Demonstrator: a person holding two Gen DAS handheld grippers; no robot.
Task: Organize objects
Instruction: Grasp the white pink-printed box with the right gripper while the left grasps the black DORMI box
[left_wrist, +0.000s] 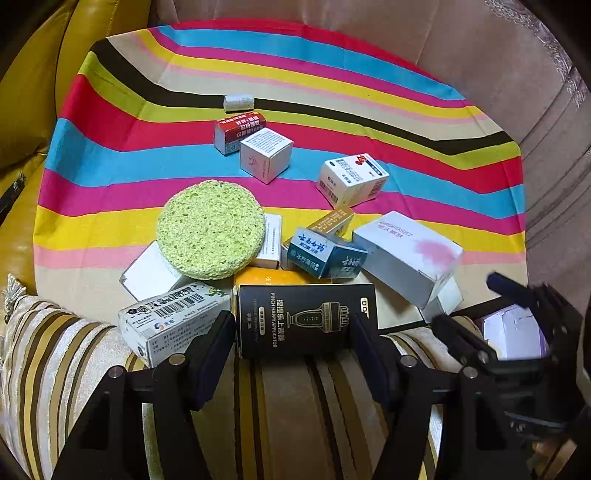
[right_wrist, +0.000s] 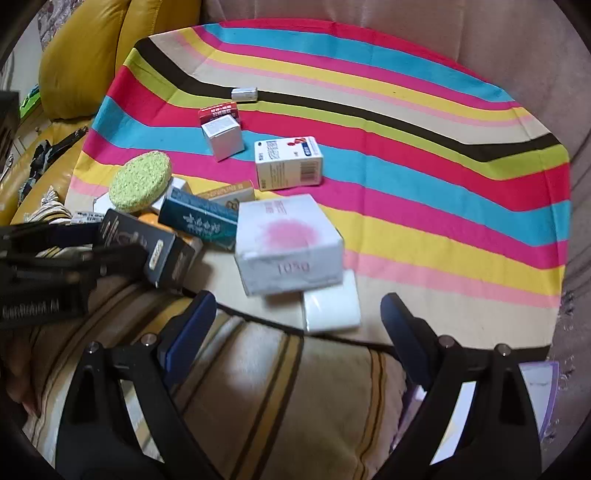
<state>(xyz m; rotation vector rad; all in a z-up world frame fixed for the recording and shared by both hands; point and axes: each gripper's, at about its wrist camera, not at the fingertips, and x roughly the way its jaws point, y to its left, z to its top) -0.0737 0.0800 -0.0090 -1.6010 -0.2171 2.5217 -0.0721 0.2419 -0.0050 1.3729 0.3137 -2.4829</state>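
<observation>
Your left gripper (left_wrist: 295, 332) has its fingers on both sides of the black box (left_wrist: 306, 319) and they seem to press on it. This box lies at the near edge of the striped cloth (left_wrist: 332, 92), partly over the striped cushion (left_wrist: 288, 406). Behind it is the pile: the green round sponge (left_wrist: 210, 229), the dark teal box (left_wrist: 325, 254) and the white box with pink print (left_wrist: 406, 254). Your right gripper (right_wrist: 299, 314) is spread wide with nothing between the fingers, above the cushion, near the white box.
</observation>
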